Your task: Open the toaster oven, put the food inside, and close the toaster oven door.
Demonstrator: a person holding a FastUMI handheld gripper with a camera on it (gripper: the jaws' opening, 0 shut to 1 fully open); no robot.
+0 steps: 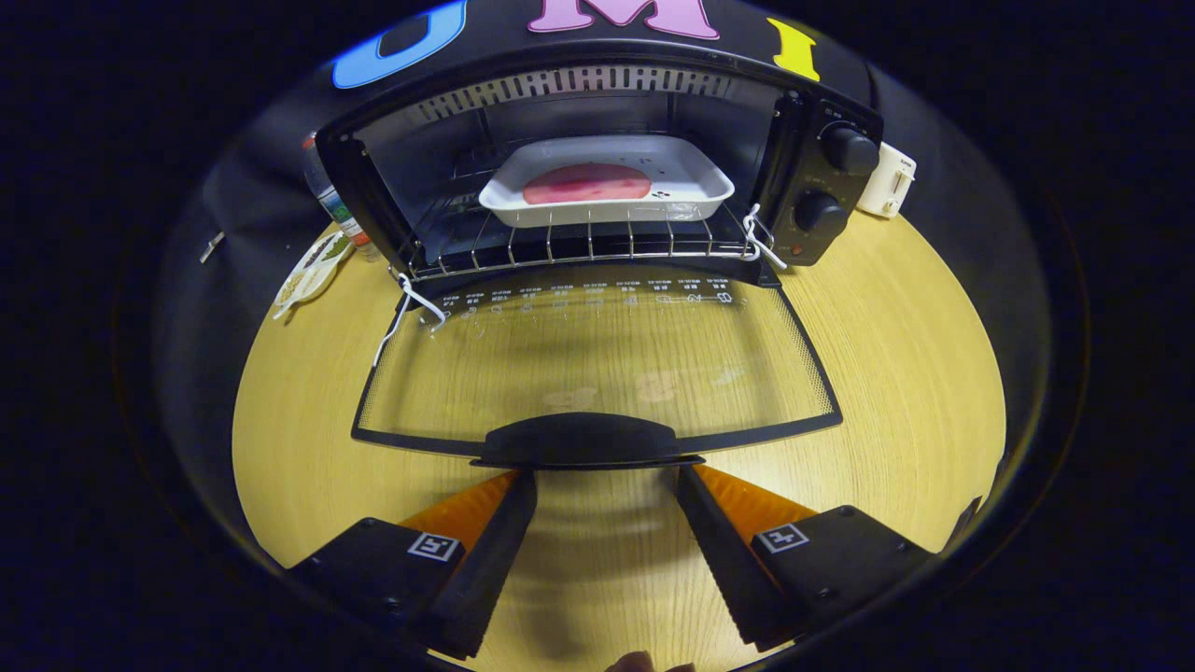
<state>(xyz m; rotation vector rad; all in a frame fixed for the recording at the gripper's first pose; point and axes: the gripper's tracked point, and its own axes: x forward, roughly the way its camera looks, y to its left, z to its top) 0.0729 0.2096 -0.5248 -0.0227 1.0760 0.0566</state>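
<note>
Most of the scene rests on a pale wood-grain tabletop (pixel 887 373), with the toaster oven (pixel 597 168) standing at its far side against the black cloth wall. The oven is black, its cavity open to view, with a slotted vent strip along the top of the opening. Its glass door (pixel 597 359) is folded all the way down and lies flat toward the fingers, the wood showing through the pane. A wire rack (pixel 579 247) spans the cavity, and short white cords run from the rack's front corners to the door's hinge corners.

On the rack sits a white rectangular dish (pixel 695 191) holding the food (pixel 586 184), a flat pink-red slab lying in the middle of the dish, well inside the oven. Two black knobs (pixel 836 177) stand one above the other on the control panel to the right of the cavity.

The door's curved black handle (pixel 583 441) is at the near edge of the door, just ahead of the gripper (pixel 607 485). Its fingers are spread wide, gripping nothing, their tips just short of the handle's two ends; whether they touch it cannot be told.

Left of the oven stand a plastic bottle (pixel 329 201) and a small printed packet (pixel 313 266); a white plug-like object (pixel 889 182) sits to the right.
</note>
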